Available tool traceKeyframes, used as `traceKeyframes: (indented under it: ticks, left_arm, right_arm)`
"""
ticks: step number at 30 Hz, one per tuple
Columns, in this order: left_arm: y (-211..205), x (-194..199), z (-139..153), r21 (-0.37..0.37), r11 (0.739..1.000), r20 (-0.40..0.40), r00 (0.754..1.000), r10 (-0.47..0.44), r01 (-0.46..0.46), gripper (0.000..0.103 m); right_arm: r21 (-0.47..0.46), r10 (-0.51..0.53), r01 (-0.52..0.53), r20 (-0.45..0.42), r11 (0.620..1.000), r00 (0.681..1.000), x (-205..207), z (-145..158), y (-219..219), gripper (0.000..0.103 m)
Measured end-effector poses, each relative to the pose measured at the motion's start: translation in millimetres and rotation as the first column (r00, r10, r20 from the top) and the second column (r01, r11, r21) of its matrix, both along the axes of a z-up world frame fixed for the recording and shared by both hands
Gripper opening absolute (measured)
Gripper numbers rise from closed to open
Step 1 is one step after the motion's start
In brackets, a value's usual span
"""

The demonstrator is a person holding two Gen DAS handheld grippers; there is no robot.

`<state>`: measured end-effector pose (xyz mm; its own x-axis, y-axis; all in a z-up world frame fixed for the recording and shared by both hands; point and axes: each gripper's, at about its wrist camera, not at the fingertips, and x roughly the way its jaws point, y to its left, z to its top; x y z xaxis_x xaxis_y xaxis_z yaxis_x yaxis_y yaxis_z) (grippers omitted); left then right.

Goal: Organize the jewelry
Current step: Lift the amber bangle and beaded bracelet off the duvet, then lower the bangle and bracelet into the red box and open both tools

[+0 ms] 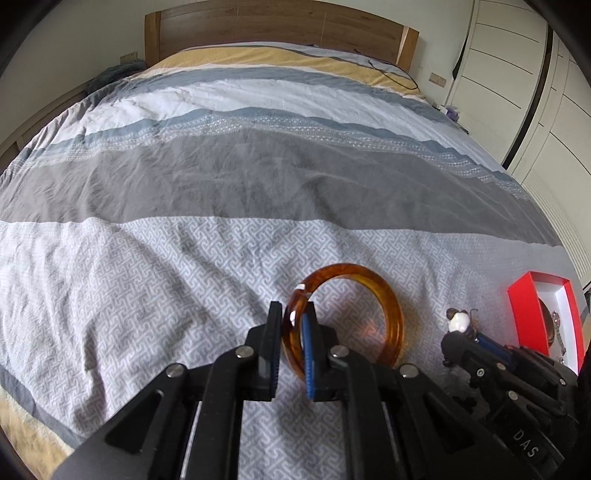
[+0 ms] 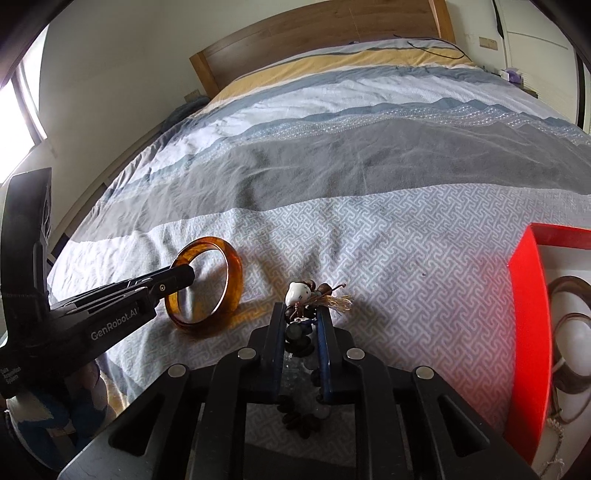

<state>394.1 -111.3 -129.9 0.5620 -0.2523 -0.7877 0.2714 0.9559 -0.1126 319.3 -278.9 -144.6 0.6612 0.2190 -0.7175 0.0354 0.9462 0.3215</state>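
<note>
Left gripper is closed on the near-left rim of the amber bangle, one finger outside the ring and one inside; the bangle stands upright on edge, its lower rim touching the patterned grey bedspread. From the right wrist view the same grip shows at the bangle's left side. Right gripper is nearly closed on a beaded bracelet, which carries a white charm and a tassel at the fingertips; dark beads hang loose between and below the fingers. The red box lies on the bedspread to the right, near the right gripper, open, with other jewelry inside that is too blurred to identify. The wooden headboard stands at the far end.
</note>
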Motion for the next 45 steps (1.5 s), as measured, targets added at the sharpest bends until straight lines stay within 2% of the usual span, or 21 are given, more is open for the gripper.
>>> traceKeyframes:
  ticks: [15,30,38,45]
  left_arm:
    - [-1.3,-47.1,35.7,0.057,0.998,0.057,0.998,-0.008,0.004,0.009]
    - [-1.5,-110.8,89.2,0.061,0.998,0.115,0.993,-0.025,0.018,0.009]
    - [-23.3,-144.7,107.5,0.07,0.996,0.136,0.989,-0.062,0.053,0.009]
    - [-60.0,-165.4,118.9,0.074,0.992,0.149,0.983,-0.109,0.099,0.009]
  right_arm:
    - [0.008,-0.008,0.008,0.036,1.0,0.999,-39.9,37.0,3.5,0.015]
    - [-0.009,-0.017,0.018,0.084,1.0,0.996,-95.8,86.3,4.0,0.015]
    - [-0.007,-0.04,0.041,0.11,0.999,0.993,-130.1,107.2,-15.3,0.015]
    - [-0.009,-0.09,0.092,0.116,0.996,0.989,-158.8,115.5,-50.2,0.015]
